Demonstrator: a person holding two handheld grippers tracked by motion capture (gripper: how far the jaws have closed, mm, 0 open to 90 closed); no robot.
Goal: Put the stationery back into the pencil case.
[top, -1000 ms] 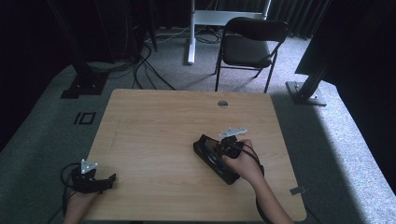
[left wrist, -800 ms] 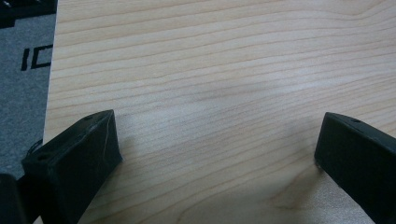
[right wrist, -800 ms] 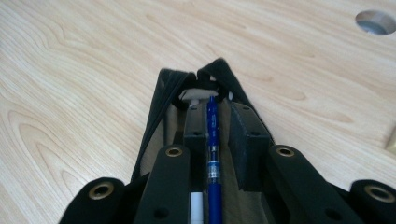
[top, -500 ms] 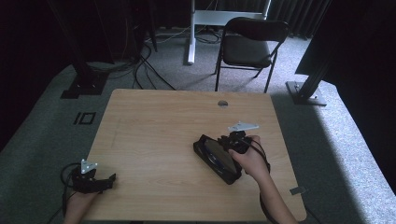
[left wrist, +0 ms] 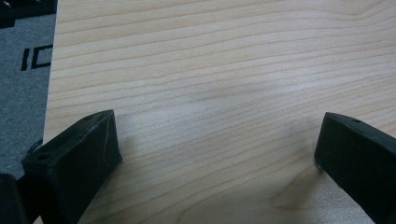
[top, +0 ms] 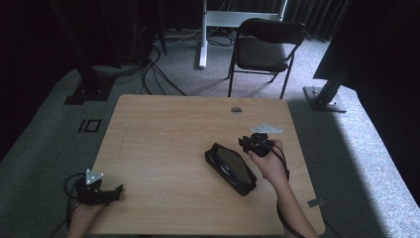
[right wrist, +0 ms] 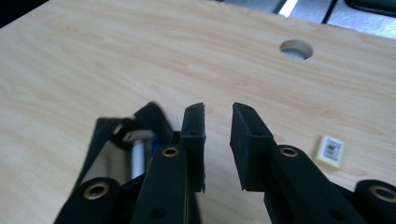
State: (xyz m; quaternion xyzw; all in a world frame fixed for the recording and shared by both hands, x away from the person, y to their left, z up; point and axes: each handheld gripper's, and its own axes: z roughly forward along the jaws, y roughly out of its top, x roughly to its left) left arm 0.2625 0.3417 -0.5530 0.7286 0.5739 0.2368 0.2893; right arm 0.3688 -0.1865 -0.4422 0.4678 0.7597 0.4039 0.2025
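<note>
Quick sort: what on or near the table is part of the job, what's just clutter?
In the job:
- black pencil case, lying open
- right gripper, next to the case
- small eraser

Lying about:
- left gripper, parked open at the table's near corner
- folding chair
- floor cables

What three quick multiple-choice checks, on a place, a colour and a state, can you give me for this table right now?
1. The pouch lies: A at the table's far left corner; B beside the right gripper; C at the near left corner.
2. The pouch is: A black; B red; C white.
3. The left gripper's jaws are: A shut on the pouch; B shut, empty; C open, empty.
Answers: 1 B, the high view shows them side by side. 2 A, its shell is black. 3 C, bare wood shows between its wide jaws.
</note>
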